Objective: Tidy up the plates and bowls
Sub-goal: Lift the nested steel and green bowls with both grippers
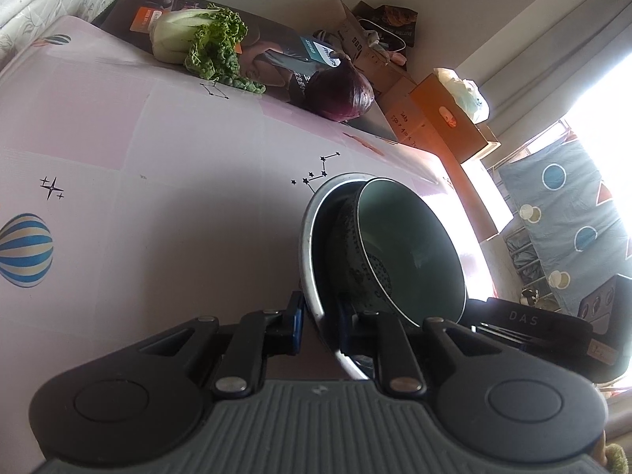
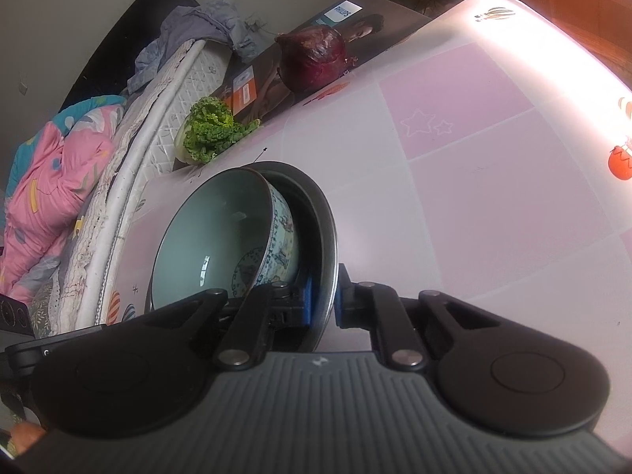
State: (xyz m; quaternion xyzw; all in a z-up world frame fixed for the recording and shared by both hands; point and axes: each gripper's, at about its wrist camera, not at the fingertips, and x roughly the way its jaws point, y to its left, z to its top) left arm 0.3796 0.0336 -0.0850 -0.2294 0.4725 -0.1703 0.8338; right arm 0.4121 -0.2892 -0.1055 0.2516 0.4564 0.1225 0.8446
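Observation:
A pale green bowl (image 1: 410,252) with a blue patterned outside sits in a grey metal plate (image 1: 312,245). Both are lifted and tilted above the pink and white tablecloth (image 1: 158,181). My left gripper (image 1: 322,326) is shut on the plate's rim at one side. My right gripper (image 2: 323,304) is shut on the plate (image 2: 322,213) rim at the opposite side, with the bowl (image 2: 213,229) to the left of its fingers.
A napa cabbage (image 1: 197,39) and a red cabbage (image 1: 341,93) lie on a printed box at the table's far edge. Cardboard boxes (image 1: 446,118) stand beyond the table. A bed with a pink quilt (image 2: 51,181) runs along one side.

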